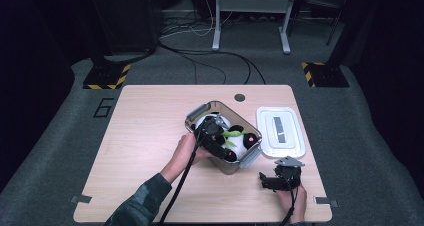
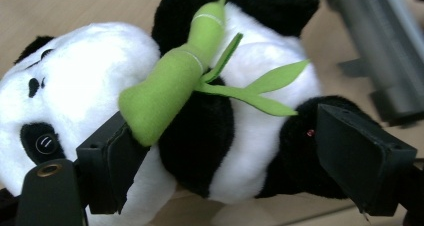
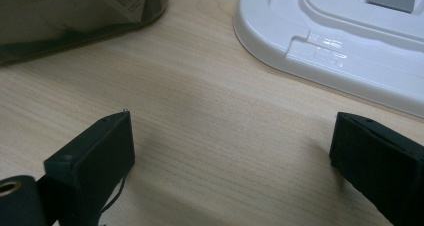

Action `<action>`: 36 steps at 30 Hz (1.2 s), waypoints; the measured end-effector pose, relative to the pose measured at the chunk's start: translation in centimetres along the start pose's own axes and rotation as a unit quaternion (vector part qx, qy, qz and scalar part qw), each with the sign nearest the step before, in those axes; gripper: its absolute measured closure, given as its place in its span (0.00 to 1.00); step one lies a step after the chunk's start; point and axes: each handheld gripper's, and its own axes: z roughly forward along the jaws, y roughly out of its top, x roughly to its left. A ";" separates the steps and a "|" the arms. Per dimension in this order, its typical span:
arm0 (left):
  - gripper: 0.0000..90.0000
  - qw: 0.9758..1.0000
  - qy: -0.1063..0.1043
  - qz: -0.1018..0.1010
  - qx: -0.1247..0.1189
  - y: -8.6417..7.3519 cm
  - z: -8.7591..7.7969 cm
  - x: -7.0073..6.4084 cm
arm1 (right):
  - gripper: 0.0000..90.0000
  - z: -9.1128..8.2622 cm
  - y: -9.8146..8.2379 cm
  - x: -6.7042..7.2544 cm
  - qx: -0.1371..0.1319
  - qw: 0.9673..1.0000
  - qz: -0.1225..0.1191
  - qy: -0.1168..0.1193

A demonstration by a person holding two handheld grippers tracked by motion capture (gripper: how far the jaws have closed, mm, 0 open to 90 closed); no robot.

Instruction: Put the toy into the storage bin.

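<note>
Black-and-white plush panda (image 2: 240, 136) with green felt bamboo stalk (image 2: 175, 81) across chest.

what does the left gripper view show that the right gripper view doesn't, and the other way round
Left gripper view: a panda with green bamboo, lying between the open left fingers. Right gripper view: the white lid, with bare wood between the open right fingers. Both: the table and a part of the bin.
</note>
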 end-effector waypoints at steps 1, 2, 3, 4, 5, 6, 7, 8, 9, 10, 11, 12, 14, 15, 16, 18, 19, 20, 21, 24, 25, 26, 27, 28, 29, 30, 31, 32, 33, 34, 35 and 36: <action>0.17 1.000 -0.003 -0.003 0.001 0.0 0.1 0.1 | 0.04 0.0 0.0 0.0 0.000 1.000 0.000 0.000; 0.17 1.000 -0.005 -0.004 0.002 0.0 0.2 0.1 | 0.04 0.0 0.0 0.0 0.000 1.000 0.000 0.000; 0.17 1.000 -0.007 -0.004 -0.001 0.0 0.1 0.2 | 0.04 0.0 0.0 0.0 0.000 1.000 0.000 0.000; 0.17 1.000 -0.009 -0.005 -0.005 -0.1 0.0 0.3 | 0.04 0.0 0.0 0.0 0.000 1.000 0.000 0.000; 0.17 1.000 -0.012 -0.007 -0.012 -0.1 -0.2 0.4 | 0.04 0.0 0.0 0.0 0.000 1.000 0.000 0.000; 0.17 1.000 -0.018 -0.012 -0.022 -0.2 -0.5 0.5 | 0.04 0.0 0.0 0.0 0.000 1.000 0.000 0.000; 0.17 0.999 -0.024 -0.017 -0.031 -0.4 -0.9 0.7 | 0.04 0.0 0.0 0.0 0.000 1.000 0.000 0.000; 0.17 0.999 -0.024 -0.019 -0.040 -0.5 -1.3 0.8 | 0.04 0.0 0.0 0.0 0.000 1.000 0.000 0.000; 0.17 0.998 -0.024 -0.024 -0.050 -0.7 -1.7 0.9 | 0.04 0.0 0.0 0.0 0.000 1.000 0.000 0.000; 0.17 0.997 -0.025 -0.029 -0.063 -0.9 -2.0 1.0 | 0.04 0.0 0.0 0.0 0.000 1.000 0.000 0.000; 0.17 0.997 -0.029 -0.033 -0.069 -1.1 -2.5 1.0 | 0.04 0.0 0.0 0.0 0.000 1.000 0.000 0.000; 0.17 0.996 -0.029 -0.035 -0.077 -1.3 -2.9 1.1 | 0.04 0.0 0.0 0.0 0.000 1.000 0.000 0.000; 0.17 0.995 -0.030 -0.039 -0.088 -1.8 -3.8 1.2 | 0.04 0.0 0.0 0.0 0.000 1.000 0.000 0.000; 0.17 0.994 -0.027 -0.041 -0.095 -2.1 -4.1 1.2 | 0.04 0.0 0.0 0.0 0.000 1.000 0.000 0.000; 0.17 0.994 -0.024 -0.041 -0.098 -2.4 -4.5 1.3 | 0.04 0.0 0.0 0.0 0.000 1.000 0.000 0.000; 0.17 0.993 -0.019 -0.045 -0.104 -3.2 -5.2 1.5 | 0.04 0.0 0.0 0.0 0.000 1.000 0.000 0.000; 0.17 0.993 -0.016 -0.046 -0.107 -3.6 -5.5 1.7 | 0.04 0.0 0.0 0.0 0.000 1.000 0.000 0.000; 0.17 0.993 -0.012 -0.049 -0.111 -4.0 -5.7 1.8 | 0.04 0.0 0.0 0.0 0.000 1.000 0.000 0.000; 0.17 0.992 -0.011 -0.054 -0.114 -4.4 -5.9 1.9 | 0.04 0.0 0.0 0.0 0.000 1.000 0.000 0.000; 0.17 0.990 -0.006 -0.068 -0.120 -6.0 -6.3 2.3 | 0.04 0.0 0.0 0.0 0.000 1.000 0.000 -0.001; 0.17 0.990 -0.006 -0.076 -0.121 -6.6 -6.3 2.5 | 0.04 0.0 0.0 0.0 0.000 1.000 0.000 0.000; 0.17 0.989 -0.004 -0.083 -0.124 -7.2 -6.4 2.6 | 0.04 0.0 0.0 0.0 0.000 1.000 0.000 0.000; 0.17 0.988 0.001 -0.088 -0.127 -7.8 -6.4 2.8 | 0.04 0.0 0.0 0.0 0.000 1.000 0.000 0.000; 0.17 0.987 0.001 -0.095 -0.130 -8.4 -6.4 2.9 | 0.04 0.0 0.0 0.0 0.000 1.000 0.000 0.000; 0.17 0.987 0.004 -0.098 -0.129 -8.9 -6.5 3.0 | 0.04 0.0 0.0 0.0 0.000 1.000 0.000 0.000; 0.17 0.986 0.005 -0.102 -0.131 -9.5 -6.5 3.1 | 0.04 0.0 0.0 0.0 0.000 1.000 0.000 0.000; 0.17 0.986 0.008 -0.105 -0.129 -9.9 -6.4 3.2 | 0.04 0.0 0.0 0.0 0.000 1.000 0.000 0.000; 0.17 0.986 0.010 -0.106 -0.129 -10.4 -6.4 3.2 | 0.04 0.0 0.0 0.0 0.000 1.000 0.000 0.000; 0.17 0.986 0.012 -0.107 -0.126 -10.9 -6.3 3.2 | 0.04 0.0 0.0 0.0 0.000 1.000 0.001 0.000; 0.17 0.986 0.018 -0.107 -0.123 -11.4 -6.3 3.2 | 0.04 0.0 0.0 0.0 0.000 1.000 0.000 0.000; 0.17 0.986 0.022 -0.110 -0.122 -12.0 -6.1 3.2 | 0.04 0.0 0.0 0.0 0.000 1.000 0.000 0.000; 0.17 0.986 0.026 -0.114 -0.122 -12.5 -5.9 3.2 | 0.04 0.0 0.0 0.0 0.000 1.000 0.001 0.000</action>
